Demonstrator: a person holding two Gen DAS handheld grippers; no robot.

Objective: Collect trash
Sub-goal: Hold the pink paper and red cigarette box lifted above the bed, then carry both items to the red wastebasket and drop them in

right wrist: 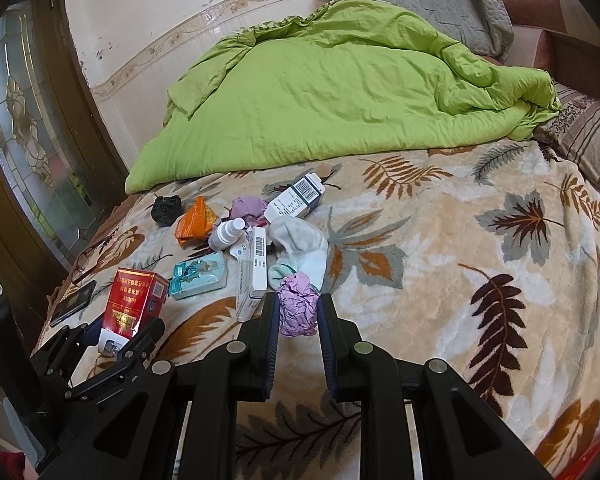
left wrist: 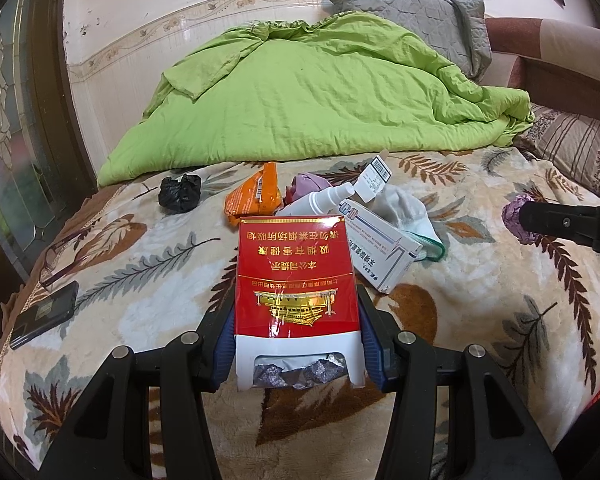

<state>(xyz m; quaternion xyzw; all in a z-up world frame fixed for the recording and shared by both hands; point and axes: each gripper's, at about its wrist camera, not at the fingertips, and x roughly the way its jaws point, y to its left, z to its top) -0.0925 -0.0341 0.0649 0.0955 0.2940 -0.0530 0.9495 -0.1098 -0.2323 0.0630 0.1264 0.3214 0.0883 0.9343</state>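
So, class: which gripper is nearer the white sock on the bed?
Right. The right gripper, shut on a purple paper ball, sits just in front of the white sock. The left gripper, holding the red cigarette pack, is farther left.

I'm in a home bedroom: ahead of my grippers lies a bed under a leaf-patterned blanket (right wrist: pixel 440 240), with a rumpled green quilt (left wrist: pixel 308 92) and grey pillow (left wrist: pixel 412 12) beyond, and a stained-glass wooden door (right wrist: pixel 24 140) far left.
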